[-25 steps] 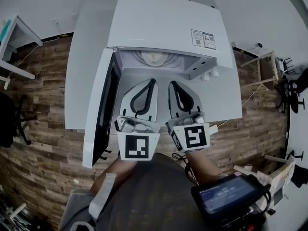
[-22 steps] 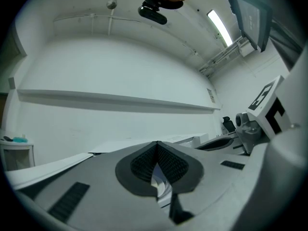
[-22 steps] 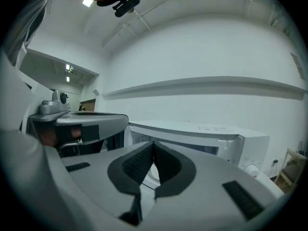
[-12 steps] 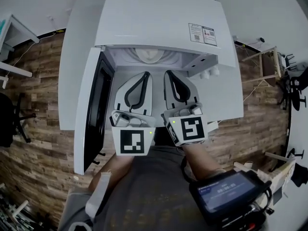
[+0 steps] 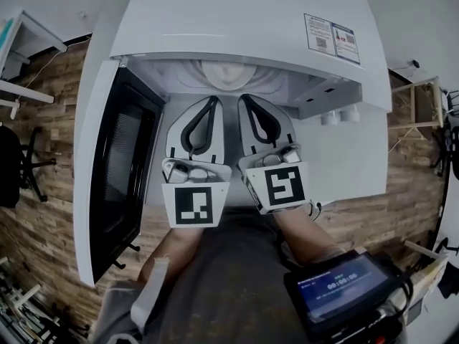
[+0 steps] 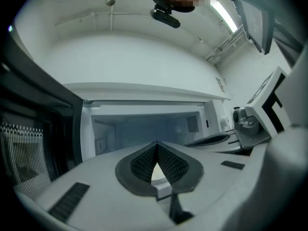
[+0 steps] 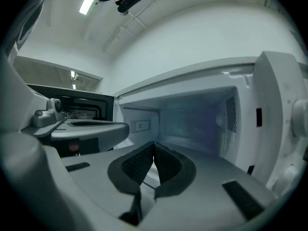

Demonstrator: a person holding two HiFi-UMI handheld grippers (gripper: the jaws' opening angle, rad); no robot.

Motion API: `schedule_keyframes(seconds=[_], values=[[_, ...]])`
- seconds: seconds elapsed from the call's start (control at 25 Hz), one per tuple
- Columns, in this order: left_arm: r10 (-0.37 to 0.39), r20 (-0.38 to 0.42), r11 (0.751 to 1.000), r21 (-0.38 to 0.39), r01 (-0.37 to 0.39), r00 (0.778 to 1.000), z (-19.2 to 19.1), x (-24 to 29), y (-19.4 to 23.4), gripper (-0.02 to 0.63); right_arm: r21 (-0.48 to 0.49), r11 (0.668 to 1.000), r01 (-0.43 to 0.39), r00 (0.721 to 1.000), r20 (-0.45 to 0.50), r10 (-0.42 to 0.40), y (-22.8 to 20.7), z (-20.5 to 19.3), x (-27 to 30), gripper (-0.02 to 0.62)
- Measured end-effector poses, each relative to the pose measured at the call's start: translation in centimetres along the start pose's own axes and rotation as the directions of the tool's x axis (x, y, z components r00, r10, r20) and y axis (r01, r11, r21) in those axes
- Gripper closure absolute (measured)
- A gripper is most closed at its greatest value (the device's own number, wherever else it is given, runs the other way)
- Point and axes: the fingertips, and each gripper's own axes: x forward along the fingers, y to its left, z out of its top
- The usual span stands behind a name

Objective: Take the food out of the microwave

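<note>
Both pairs of jaws are sitting closed, pads meeting at the tips and gripping nothing. I'm holding the left gripper (image 5: 212,100) and the right gripper (image 5: 244,99) side by side, pointing straight into the open microwave (image 5: 237,20), with the tips at the mouth of the cavity (image 7: 192,117). The door (image 5: 115,163) is hanging open off the left side, swung out toward me. The food (image 5: 228,74) is showing as a pale round shape at the middle of the cavity's back edge, partly under the top lip. It's looking round from above, so I'm not reading any long axis or facing. The gripper views aren't showing it clearly.
</note>
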Motion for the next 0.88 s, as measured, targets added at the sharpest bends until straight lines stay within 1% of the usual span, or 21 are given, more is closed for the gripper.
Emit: schedule_keyframes(seconds=[0.16,0.28,0.44,0.64,0.76,0.88], values=[[0.013,-0.021,1.000,0.012,-0.012,1.000,-3.3,0.5,-0.1,0.598,0.006,1.000,-0.005,1.000,0.004,0.005,0.0,-2.2,1.4,0.588],[0.025,-0.026,1.000,0.000,-0.025,0.999,-4.5,1.0,0.2,0.598,-0.009,1.000,-0.016,1.000,-0.015,0.016,0.1,-3.0,2.5,0.588],[0.038,-0.034,0.999,-0.015,-0.039,0.999,-4.8,1.2,0.6,0.598,-0.030,1.000,-0.008,0.996,-0.085,0.005,-0.4,-3.8,4.0,0.588],[0.036,-0.075,0.998,-0.041,-0.039,0.997,-4.8,0.6,0.8,0.598,-0.028,0.999,0.018,0.980,-0.199,-0.023,-0.7,-4.8,6.0,0.588],[0.030,-0.100,0.998,-0.052,-0.035,0.995,-4.9,0.4,0.9,0.598,-0.044,0.999,0.012,0.969,-0.245,-0.022,-0.7,-4.8,6.7,0.588],[0.040,-0.116,0.996,-0.071,-0.048,0.992,-4.9,0.2,1.5,0.598,-0.068,0.998,-0.009,0.959,-0.284,-0.011,-0.3,-4.9,7.2,0.588]])
